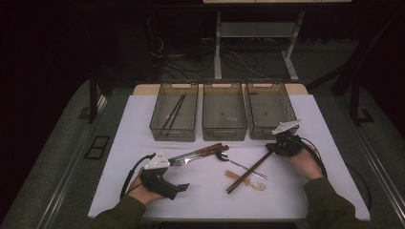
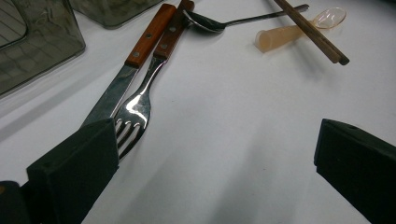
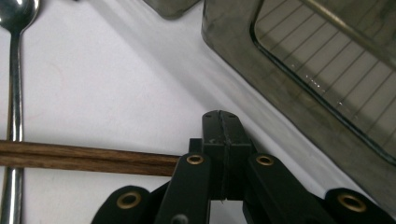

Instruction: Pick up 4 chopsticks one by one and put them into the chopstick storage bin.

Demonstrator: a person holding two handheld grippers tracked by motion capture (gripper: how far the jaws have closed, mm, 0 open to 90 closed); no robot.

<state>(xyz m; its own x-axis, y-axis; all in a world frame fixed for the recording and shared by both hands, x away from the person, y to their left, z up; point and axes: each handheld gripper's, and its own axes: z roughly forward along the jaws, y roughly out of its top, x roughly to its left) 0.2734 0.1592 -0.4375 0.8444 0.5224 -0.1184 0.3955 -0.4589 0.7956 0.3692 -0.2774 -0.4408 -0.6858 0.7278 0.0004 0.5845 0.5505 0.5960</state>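
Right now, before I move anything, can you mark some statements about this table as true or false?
1. The jaws of the left gripper stand wide apart. True.
2. The jaws of the right gripper are wide open. False: they are shut, pressed together.
3. The left bin holds a pair of dark chopsticks. True.
4. The fork lies in the middle bin. False: it lies on the white table, right beside the knife.
5. The knife and the fork both have reddish-brown handles with rivets. True.
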